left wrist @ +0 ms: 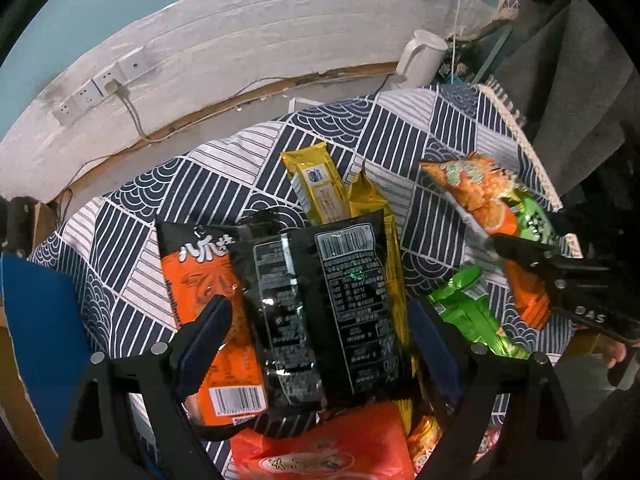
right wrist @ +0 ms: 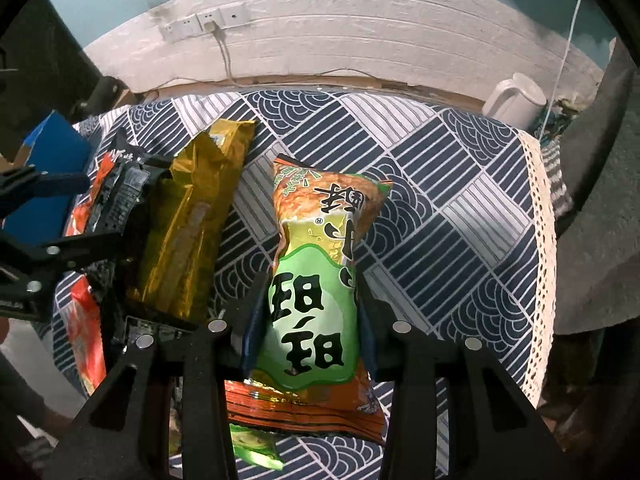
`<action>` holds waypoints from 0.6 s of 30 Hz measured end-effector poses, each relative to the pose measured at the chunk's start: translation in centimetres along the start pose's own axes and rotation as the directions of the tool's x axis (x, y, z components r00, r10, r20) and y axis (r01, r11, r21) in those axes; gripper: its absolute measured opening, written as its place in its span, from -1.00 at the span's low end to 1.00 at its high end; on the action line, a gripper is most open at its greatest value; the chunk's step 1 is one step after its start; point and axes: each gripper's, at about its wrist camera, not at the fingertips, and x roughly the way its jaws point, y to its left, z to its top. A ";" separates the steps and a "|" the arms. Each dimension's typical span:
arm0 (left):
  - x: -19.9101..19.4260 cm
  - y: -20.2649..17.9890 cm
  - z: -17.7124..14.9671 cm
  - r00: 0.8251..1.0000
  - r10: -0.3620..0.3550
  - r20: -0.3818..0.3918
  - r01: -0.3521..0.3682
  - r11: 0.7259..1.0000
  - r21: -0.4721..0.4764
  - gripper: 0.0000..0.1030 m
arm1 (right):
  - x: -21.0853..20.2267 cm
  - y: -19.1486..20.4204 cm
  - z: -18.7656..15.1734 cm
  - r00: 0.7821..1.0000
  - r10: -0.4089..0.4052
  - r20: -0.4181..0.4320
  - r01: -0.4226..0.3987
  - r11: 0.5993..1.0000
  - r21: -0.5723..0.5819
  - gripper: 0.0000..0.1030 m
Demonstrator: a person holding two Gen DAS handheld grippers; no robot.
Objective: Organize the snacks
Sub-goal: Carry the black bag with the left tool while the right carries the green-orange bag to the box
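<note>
In the left wrist view my left gripper (left wrist: 316, 320) has its jaws wide apart around a black snack bag (left wrist: 320, 304) that lies on an orange bag (left wrist: 208, 288) and yellow bags (left wrist: 320, 184); the pads do not press it. My right gripper (right wrist: 308, 312) is shut on a green-and-orange snack bag (right wrist: 316, 280) and holds it above the patterned cloth (right wrist: 440, 208). That bag (left wrist: 492, 200) and the right gripper also show at the right of the left wrist view. A gold bag (right wrist: 192, 224) lies left of it.
A red-orange bag (left wrist: 320, 448) and green packets (left wrist: 468, 308) lie near the front. A white kettle (right wrist: 516, 100) stands at the back right by the wall. A blue box (left wrist: 36, 328) stands at the left edge. Wall sockets (right wrist: 204, 24) with a cable are behind the table.
</note>
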 end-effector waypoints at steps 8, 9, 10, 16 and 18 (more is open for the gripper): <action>1.8 -0.1 -0.2 0.999 0.032 -0.028 -0.032 0.999 0.014 0.75 | -0.1 -0.3 -0.2 1.000 0.012 0.007 -0.012 1.000 0.006 -0.25; 1.7 0.0 -0.2 0.999 0.029 -0.022 -0.029 0.999 0.014 0.71 | 0.0 -0.3 -0.2 1.000 0.011 0.005 -0.011 1.000 0.005 -0.25; 1.6 0.0 -0.3 1.000 0.021 -0.014 -0.021 1.000 0.010 0.65 | 0.1 -0.3 -0.2 1.000 0.011 0.003 -0.011 1.000 0.005 -0.25; 0.8 0.5 -0.4 1.000 -0.010 0.005 0.010 1.000 0.006 0.35 | 0.1 0.1 -0.1 1.000 0.005 0.004 -0.005 1.000 -0.003 -0.25; 0.4 0.6 -0.5 1.000 -0.007 0.020 0.007 1.000 0.008 0.34 | 0.0 0.3 -0.1 1.000 0.003 0.008 -0.003 1.000 -0.008 -0.25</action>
